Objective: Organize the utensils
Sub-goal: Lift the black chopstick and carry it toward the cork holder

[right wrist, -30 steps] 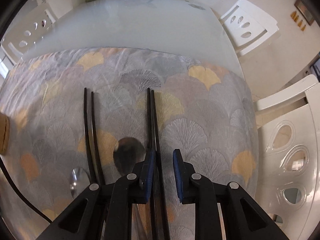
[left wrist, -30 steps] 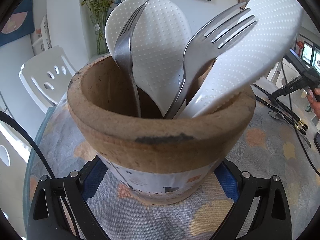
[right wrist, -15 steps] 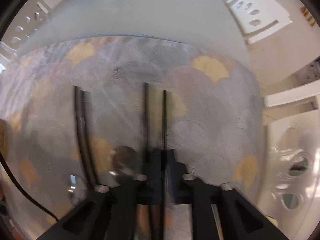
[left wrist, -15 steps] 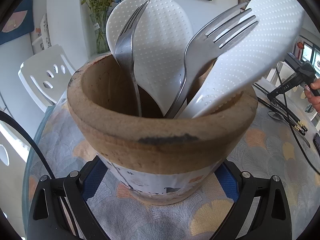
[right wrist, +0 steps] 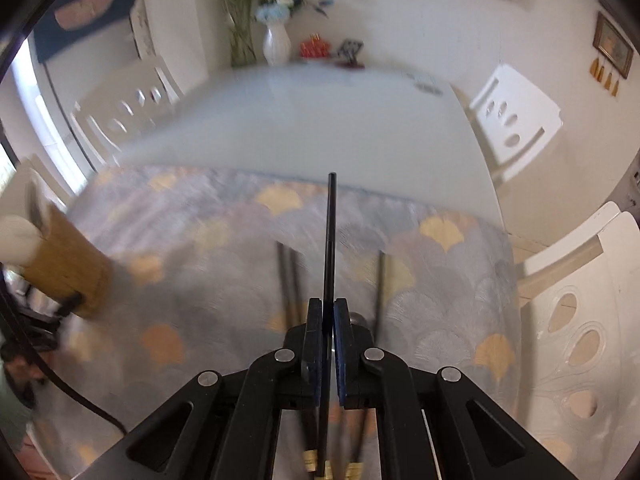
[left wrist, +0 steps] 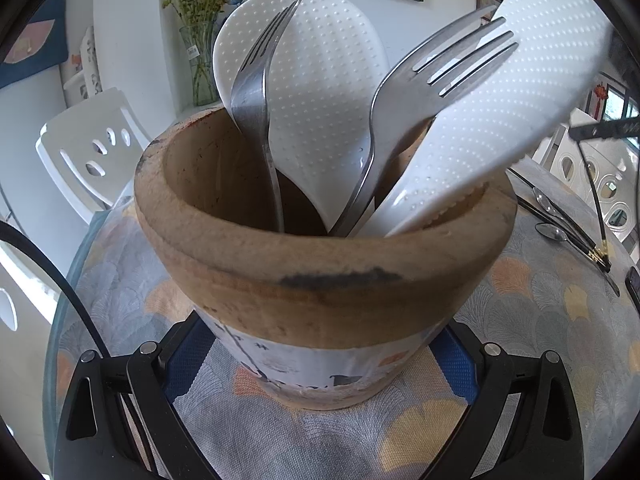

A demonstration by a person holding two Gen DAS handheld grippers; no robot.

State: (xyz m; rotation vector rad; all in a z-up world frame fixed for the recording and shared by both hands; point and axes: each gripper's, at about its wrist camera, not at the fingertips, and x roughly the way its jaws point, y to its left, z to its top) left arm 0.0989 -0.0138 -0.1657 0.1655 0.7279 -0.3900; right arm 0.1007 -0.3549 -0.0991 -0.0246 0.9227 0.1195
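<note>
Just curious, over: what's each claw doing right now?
Right claw shut on one black chopstick. Left claw hugging the utensil pot. Nothing blocking.

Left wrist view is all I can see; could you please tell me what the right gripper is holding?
Observer: The right gripper is shut on a single black chopstick, held above the tablecloth.
Operator: Are other chopsticks lying on the cloth?
Observer: Yes, three: a pair of chopsticks left of the held one and a lone chopstick to its right.
Operator: Where is the pot from there?
Observer: The utensil pot stands far to that gripper's left.
</note>
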